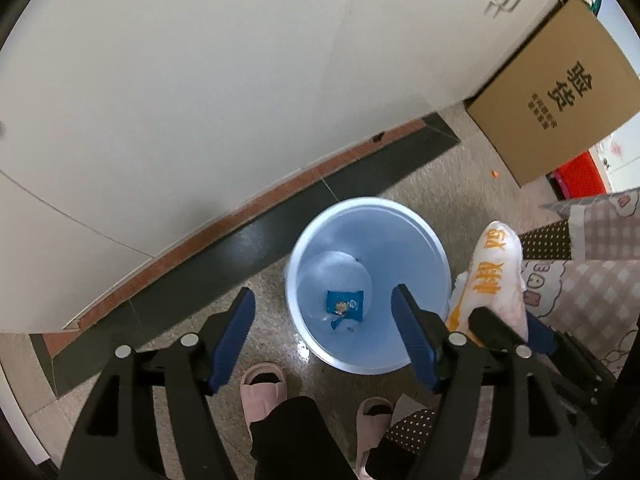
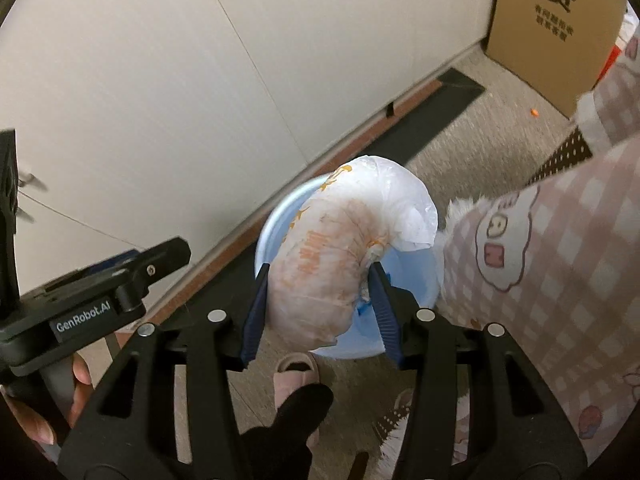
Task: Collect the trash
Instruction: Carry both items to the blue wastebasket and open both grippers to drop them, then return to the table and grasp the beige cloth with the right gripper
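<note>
So the right gripper (image 2: pixel 318 280) has the white plastic bag (image 2: pixel 340 248) pinched between its jaws, long axis running away from them, right over the blue bin (image 1: pixel 368 280). The left gripper (image 1: pixel 324 312) hangs beside it, jaws wide and empty. A blue wrapper (image 1: pixel 344 305) already lies in the bin.

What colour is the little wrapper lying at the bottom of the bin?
Blue, with a small orange-and-white print. The wrapper shows best in the left wrist view, inside the pale blue bin.

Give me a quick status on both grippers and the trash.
Left gripper open, empty, over the blue bin. Right gripper pinching the white plastic bag above it. Blue wrapper already inside. Nothing blocking.
</note>
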Motion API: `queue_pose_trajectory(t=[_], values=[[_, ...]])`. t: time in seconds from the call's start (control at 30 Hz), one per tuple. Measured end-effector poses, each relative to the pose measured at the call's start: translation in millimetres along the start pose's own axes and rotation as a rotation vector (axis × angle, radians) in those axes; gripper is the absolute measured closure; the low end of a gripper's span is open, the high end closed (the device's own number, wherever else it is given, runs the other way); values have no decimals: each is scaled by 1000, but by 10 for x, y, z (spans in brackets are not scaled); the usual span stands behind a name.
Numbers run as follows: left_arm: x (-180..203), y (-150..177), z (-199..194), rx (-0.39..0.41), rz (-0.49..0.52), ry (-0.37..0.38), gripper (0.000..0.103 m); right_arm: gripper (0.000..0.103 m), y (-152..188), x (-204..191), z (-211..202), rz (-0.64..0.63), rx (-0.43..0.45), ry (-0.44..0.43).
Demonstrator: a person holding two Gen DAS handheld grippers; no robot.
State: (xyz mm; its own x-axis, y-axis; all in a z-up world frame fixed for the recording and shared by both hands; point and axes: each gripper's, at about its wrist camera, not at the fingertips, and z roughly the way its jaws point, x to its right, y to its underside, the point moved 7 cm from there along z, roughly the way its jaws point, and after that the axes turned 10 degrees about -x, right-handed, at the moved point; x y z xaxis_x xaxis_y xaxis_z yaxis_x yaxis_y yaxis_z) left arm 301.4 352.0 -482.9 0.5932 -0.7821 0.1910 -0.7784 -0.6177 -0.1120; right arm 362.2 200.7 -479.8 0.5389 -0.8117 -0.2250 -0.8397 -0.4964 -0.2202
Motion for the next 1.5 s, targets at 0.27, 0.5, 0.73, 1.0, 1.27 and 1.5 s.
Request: queue_pose_trajectory(t=[0.27,0.5,0.73,1.0,1.27,1.5], values=[[-61,0,-427,57,-20,18,29,26,-111,-103,-361,14,83,5],[-62,96,-1259,216,-36,49,29,26,-98,-431,-1162,-10,181,-39],[119,348,-2648,471,-8,120,26,26,-3,-746,-2445,-60,387,-77],[1040,691,-3372,553,152,185,25,26,453,-285,-3641,7,559,-13],[2669,1121,-3444,493,475,260,25,26,1176,1187,-4436,222,661,185],[3783,1361,-3089,379,664,289,25,27,1632,2443,-4509,411,575,357]])
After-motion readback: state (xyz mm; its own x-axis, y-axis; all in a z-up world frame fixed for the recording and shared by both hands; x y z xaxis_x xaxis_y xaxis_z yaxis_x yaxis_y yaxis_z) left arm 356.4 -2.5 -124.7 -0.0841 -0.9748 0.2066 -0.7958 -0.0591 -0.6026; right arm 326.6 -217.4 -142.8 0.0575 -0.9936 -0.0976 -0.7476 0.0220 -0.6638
